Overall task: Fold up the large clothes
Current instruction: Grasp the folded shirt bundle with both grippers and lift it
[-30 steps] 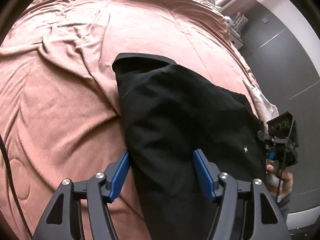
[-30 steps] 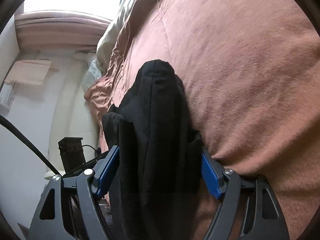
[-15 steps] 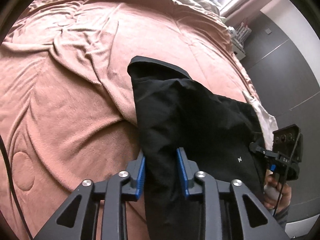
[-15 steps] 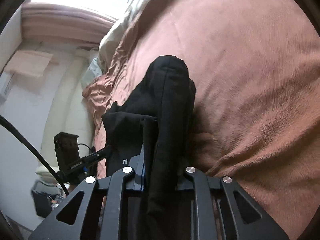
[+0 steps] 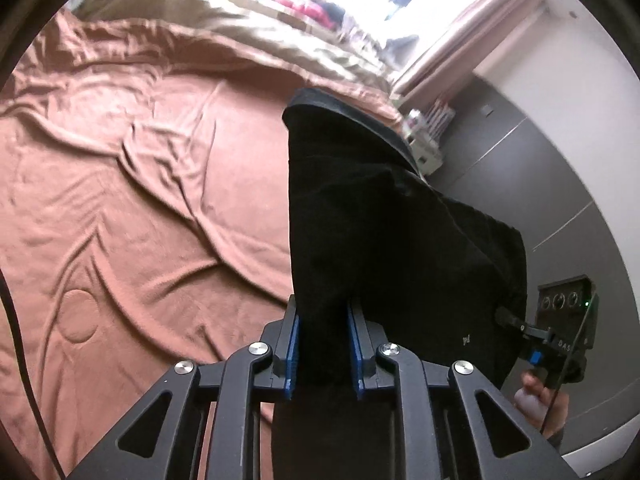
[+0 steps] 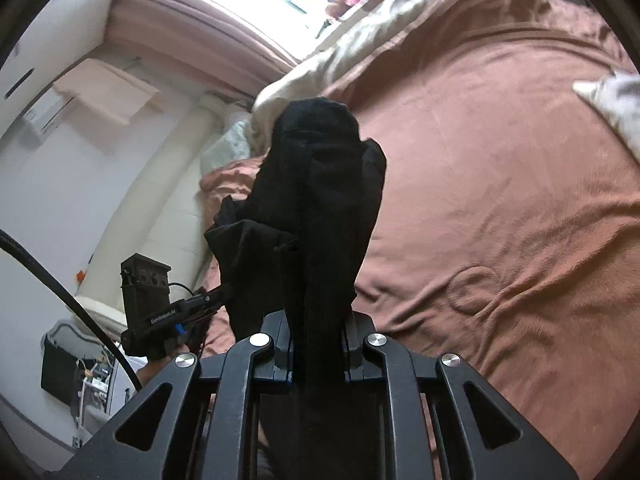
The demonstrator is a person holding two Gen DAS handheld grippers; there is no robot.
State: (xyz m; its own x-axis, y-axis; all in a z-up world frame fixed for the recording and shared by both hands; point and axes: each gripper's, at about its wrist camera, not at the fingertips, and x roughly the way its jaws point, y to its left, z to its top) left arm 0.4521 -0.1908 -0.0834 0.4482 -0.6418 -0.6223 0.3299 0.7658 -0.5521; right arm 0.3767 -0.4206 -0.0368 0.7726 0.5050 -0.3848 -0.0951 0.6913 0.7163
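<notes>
Currently mid-fold, early I'd say: the black garment (image 5: 372, 240) is pinched at two points and hangs off the brown bedspread (image 5: 140, 200); no finished fold visible, laying it down and doubling it over is left. Left gripper (image 5: 323, 346): jaws closing on a bunched edge of the fabric, blue pads pressing it. Right gripper (image 6: 318, 350): jaws nearly together, clamped on a thick wad of the same cloth. Around: beige duvet (image 5: 256, 36) at the bed's far end, a shelf unit (image 5: 428, 136) by the grey wall, something pale and patterned (image 6: 612, 100) at the right edge. Bed surface itself looks free for the lay-down, only wrinkled.
</notes>
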